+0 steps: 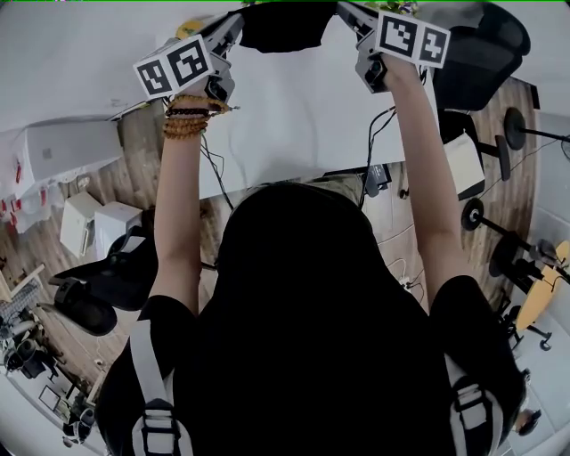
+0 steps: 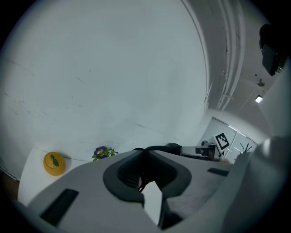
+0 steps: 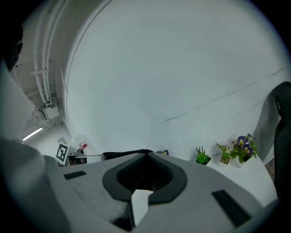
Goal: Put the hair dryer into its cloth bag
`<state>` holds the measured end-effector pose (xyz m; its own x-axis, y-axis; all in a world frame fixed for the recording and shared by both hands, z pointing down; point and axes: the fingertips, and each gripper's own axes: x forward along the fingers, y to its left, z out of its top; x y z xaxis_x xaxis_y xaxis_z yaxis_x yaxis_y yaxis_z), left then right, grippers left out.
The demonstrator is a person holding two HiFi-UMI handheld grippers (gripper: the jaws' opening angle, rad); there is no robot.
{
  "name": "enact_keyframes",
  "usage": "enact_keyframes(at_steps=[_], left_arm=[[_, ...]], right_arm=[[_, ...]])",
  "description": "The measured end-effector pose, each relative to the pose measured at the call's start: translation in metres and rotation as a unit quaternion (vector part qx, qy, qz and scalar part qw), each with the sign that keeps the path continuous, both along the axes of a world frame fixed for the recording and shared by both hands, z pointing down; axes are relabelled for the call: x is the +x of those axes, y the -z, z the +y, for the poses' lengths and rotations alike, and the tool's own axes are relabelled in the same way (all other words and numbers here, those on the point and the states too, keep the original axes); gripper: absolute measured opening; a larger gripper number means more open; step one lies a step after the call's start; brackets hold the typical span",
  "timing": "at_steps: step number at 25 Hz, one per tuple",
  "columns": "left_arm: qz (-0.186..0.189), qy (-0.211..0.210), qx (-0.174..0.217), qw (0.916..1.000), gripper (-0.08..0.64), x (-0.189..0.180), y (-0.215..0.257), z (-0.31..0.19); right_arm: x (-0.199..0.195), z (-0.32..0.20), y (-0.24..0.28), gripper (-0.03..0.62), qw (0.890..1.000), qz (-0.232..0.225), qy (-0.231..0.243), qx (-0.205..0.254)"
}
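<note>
Counter (image 1: 294,116), white, spreads under my outstretched arms. Black bag (image 1: 280,25) hangs over its far part, held at both ends. My left tongs (image 1: 237,20) are closed on the bag's left edge, my right tongs (image 1: 344,9) closed on its right edge, cloth pinched in each.

The left gripper (image 2: 145,153) has its grey jaws pinched on the black cloth bag (image 2: 162,147), which stretches across to the right gripper (image 2: 191,149). Behind, near a white wall (image 2: 113,68), stand a round yellow object (image 2: 54,163) and purple flowers (image 2: 103,152).
</note>
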<state>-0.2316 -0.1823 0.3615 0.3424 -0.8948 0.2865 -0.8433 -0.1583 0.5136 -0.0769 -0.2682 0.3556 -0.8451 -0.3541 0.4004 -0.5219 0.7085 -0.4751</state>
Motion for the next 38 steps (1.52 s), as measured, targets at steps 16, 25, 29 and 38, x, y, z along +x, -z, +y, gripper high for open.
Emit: enact_keyframes(at_steps=[16, 25, 29, 38], left_arm=[[0.038, -0.004, -0.053, 0.9978, 0.049, 0.026, -0.062, 0.058], [0.034, -0.022, -0.074, 0.9965, 0.049, 0.045, -0.077, 0.085], [0.031, -0.031, -0.084, 0.9955, 0.049, 0.054, -0.088, 0.097], [0.026, -0.046, -0.122, 0.9911, 0.049, 0.07, -0.12, 0.131]], right_arm=[[0.025, 0.053, -0.058, 0.035, 0.998, 0.016, 0.027, -0.05], [0.042, 0.078, -0.073, 0.035, 0.996, 0.037, 0.047, -0.06], [0.051, 0.091, -0.084, 0.035, 0.995, 0.046, 0.053, -0.069], [0.068, 0.127, -0.116, 0.035, 0.992, 0.079, 0.058, -0.074]])
